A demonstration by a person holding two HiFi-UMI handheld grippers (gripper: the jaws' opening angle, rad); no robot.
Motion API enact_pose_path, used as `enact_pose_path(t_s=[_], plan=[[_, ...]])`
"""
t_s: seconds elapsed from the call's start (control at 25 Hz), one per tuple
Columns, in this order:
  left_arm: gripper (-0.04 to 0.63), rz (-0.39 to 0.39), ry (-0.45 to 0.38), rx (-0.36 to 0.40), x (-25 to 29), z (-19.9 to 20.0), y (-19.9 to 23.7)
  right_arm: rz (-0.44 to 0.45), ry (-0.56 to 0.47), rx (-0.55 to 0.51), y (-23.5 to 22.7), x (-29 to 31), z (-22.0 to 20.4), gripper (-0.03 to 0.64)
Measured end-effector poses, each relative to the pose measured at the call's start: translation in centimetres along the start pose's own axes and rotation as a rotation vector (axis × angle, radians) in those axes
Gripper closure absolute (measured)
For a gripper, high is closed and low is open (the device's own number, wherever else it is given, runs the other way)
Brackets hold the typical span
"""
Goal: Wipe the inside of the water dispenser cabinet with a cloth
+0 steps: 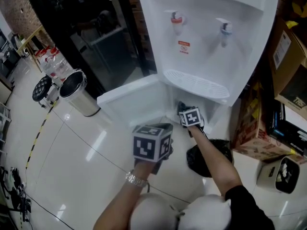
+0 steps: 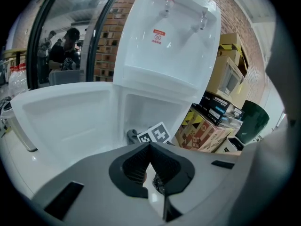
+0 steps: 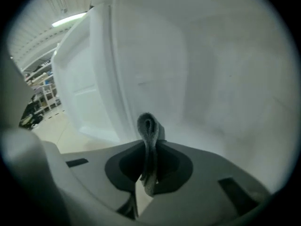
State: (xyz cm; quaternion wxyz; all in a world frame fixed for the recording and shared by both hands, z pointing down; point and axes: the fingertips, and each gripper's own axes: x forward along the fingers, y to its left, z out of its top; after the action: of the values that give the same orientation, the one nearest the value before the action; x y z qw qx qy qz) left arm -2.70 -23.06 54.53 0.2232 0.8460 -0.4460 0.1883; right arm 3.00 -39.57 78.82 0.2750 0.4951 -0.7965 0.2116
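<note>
A white water dispenser stands with its lower cabinet door swung open to the left. My right gripper reaches into the cabinet opening below the drip tray. In the right gripper view it is shut on a folded grey cloth, which sticks up close to the white inner wall. My left gripper hangs outside, in front of the opening. Its jaws are shut with nothing between them, and the right gripper's marker cube shows just beyond, at the cabinet.
A steel bin and a black stool stand on the shiny floor to the left. Cardboard boxes are stacked tight against the dispenser's right side, with a black bag on the floor in front of them.
</note>
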Motion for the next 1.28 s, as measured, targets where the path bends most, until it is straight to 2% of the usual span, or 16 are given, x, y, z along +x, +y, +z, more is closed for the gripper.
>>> enact_pose_path(t_s=[0.12, 0.2, 0.32, 0.44, 0.52, 0.64, 0.8, 0.88, 1.0, 1.12, 1.28], plan=[[0.594, -0.005, -0.003, 0.007, -0.1, 0.1, -0.1, -0.176, -0.054, 0.057, -6.3, -0.5, 1.4, 0.598], [0.594, -0.003, 0.001, 0.007, -0.2, 0.0, 0.0, -0.202, -0.027, 0.085, -8.3, -0.1, 0.4, 0.598], [0.594, 0.001, 0.006, 0.003, -0.2, -0.3, 0.3, -0.104, 0.024, 0.098, -6.7, 1.2, -1.4, 0.598], [0.594, -0.004, 0.008, 0.006, 0.1, -0.3, 0.1, 0.133, 0.075, 0.079, -0.8, 2.2, -2.6, 0.598], [0.594, -0.005, 0.006, 0.000, 0.2, -0.4, 0.1, 0.224, 0.099, 0.014, 2.7, 1.9, -3.1, 0.598], [0.594, 0.010, -0.012, -0.010, -0.2, -0.1, 0.4, 0.223, 0.104, -0.044, 4.3, 0.3, -3.5, 0.598], [0.594, 0.042, -0.075, -0.079, -0.3, 0.7, 0.7, 0.231, -0.002, -0.029, 5.1, -4.6, -1.8, 0.598], [0.594, 0.106, -0.087, -0.110, -0.6, 0.8, 1.9, 0.224, -0.036, 0.017, 6.4, -7.5, -0.6, 0.598], [0.594, 0.260, -0.057, -0.109, -2.7, 1.9, 3.9, 0.187, -0.005, 0.072, 8.5, -12.4, 0.6, 0.598], [0.594, 0.336, -0.016, -0.115, -6.2, 5.7, 4.3, 0.144, 0.017, 0.112, 9.9, -18.5, 4.1, 0.598], [0.594, 0.327, 0.005, -0.111, -12.0, 13.0, 1.5, 0.126, 0.028, 0.208, 11.7, -28.1, 11.3, 0.598]])
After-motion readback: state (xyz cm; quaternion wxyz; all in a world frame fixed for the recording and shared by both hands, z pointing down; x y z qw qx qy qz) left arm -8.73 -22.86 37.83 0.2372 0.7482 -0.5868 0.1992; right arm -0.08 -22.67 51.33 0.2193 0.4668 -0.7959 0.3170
